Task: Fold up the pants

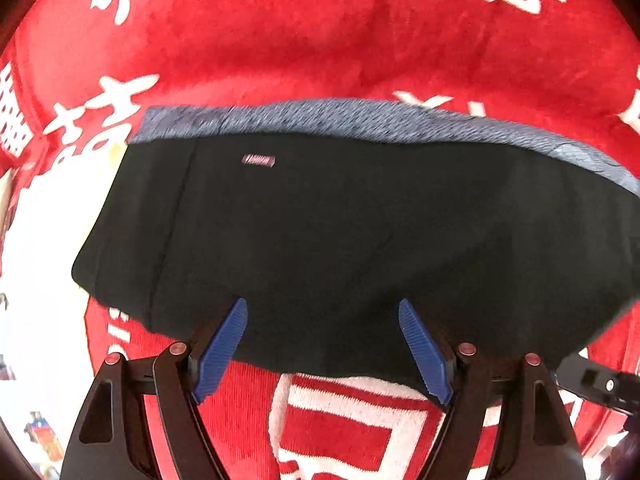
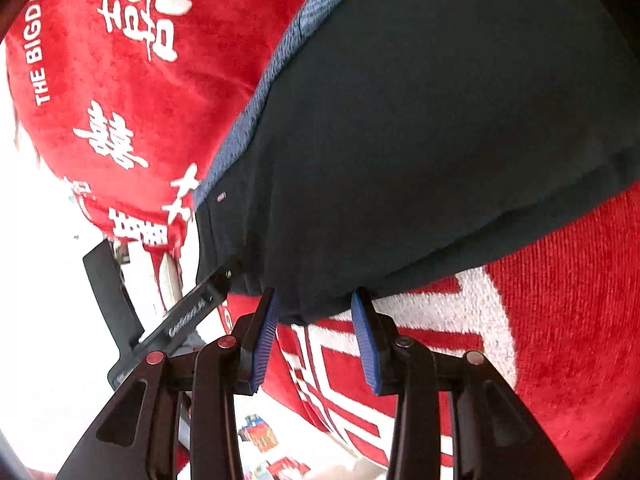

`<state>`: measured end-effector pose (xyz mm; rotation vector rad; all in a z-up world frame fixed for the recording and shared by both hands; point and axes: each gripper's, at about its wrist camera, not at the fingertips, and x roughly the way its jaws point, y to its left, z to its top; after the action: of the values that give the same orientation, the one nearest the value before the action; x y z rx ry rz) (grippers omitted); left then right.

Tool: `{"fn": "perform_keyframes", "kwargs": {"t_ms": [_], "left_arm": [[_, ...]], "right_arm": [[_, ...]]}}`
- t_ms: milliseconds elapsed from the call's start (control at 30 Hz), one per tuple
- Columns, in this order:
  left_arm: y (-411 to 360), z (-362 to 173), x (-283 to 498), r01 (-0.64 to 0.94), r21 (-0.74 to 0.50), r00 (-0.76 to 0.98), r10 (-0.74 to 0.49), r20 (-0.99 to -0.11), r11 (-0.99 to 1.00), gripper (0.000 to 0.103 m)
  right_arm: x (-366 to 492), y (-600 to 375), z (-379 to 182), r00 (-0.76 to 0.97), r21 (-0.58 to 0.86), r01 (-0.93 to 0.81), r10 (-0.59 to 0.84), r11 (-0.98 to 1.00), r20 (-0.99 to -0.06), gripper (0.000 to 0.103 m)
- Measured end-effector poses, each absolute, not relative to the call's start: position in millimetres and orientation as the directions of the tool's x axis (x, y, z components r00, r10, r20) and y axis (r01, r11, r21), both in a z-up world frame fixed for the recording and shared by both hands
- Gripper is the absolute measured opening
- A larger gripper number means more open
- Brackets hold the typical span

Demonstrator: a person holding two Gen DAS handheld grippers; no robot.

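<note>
Dark navy pants point(image 1: 340, 232) with a blue-grey waistband point(image 1: 360, 120) lie folded on a red blanket point(image 1: 280, 48) with white characters. My left gripper point(image 1: 322, 308) is open, its blue pads point(image 1: 224, 344) wide apart at the pants' near edge with nothing held. In the right wrist view the pants point(image 2: 420, 140) fill the upper right. My right gripper point(image 2: 316, 300) is open, its pads point(image 2: 366, 340) straddling the pants' near folded edge without pinching it. The left gripper's body point(image 2: 188, 316) shows at the left there.
The red blanket point(image 2: 120, 100) covers the surface, with a red and white woven part point(image 2: 560, 320) near me. A small pink label point(image 1: 260, 161) sits below the waistband. The blanket's edge drops to a bright floor point(image 2: 52, 300) with small coloured toys point(image 2: 260, 438).
</note>
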<state>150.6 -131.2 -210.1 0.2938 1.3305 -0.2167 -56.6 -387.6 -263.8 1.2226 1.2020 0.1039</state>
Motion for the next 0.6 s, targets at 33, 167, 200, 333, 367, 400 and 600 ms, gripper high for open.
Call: {"fn": "perform_keyframes", "kwargs": {"t_ms": [33, 167, 200, 333, 367, 400, 600], "left_arm": [[-134, -208, 152, 0.334, 0.075, 0.235, -0.006, -0.972, 0.94, 0.079], [-155, -206, 155, 0.39, 0.043, 0.246, -0.059, -0.967, 0.92, 0.079], [-161, -208, 155, 0.406, 0.036, 0.237, -0.067, -0.969, 0.913, 0.079], [-174, -219, 145, 0.456, 0.053, 0.201, -0.045, -0.978, 0.889, 0.079], [-175, -222, 138, 0.465, 0.059, 0.192, -0.035, -0.981, 0.884, 0.079], [-175, -224, 131, 0.476, 0.069, 0.197, -0.029, -0.98, 0.877, 0.08], [-172, -220, 117, 0.482, 0.09, 0.235, -0.03, -0.971, 0.871, 0.08]], "right_arm": [[-58, -389, -263, 0.442, 0.75, 0.52, 0.624, 0.408, -0.645, 0.041], [-57, -390, -267, 0.447, 0.73, 0.578, 0.607, 0.365, -0.657, 0.041], [-57, -391, -267, 0.445, 0.718, 0.596, 0.596, 0.36, -0.668, 0.036], [-58, -388, -252, 0.449, 0.688, 0.602, 0.54, 0.405, -0.712, 0.005], [-64, -386, -248, 0.446, 0.678, 0.602, 0.526, 0.422, -0.724, 0.005], [-67, -385, -248, 0.442, 0.671, 0.607, 0.52, 0.427, -0.731, 0.005], [-91, -379, -258, 0.353, 0.612, 0.636, 0.528, 0.47, -0.772, 0.002]]}}
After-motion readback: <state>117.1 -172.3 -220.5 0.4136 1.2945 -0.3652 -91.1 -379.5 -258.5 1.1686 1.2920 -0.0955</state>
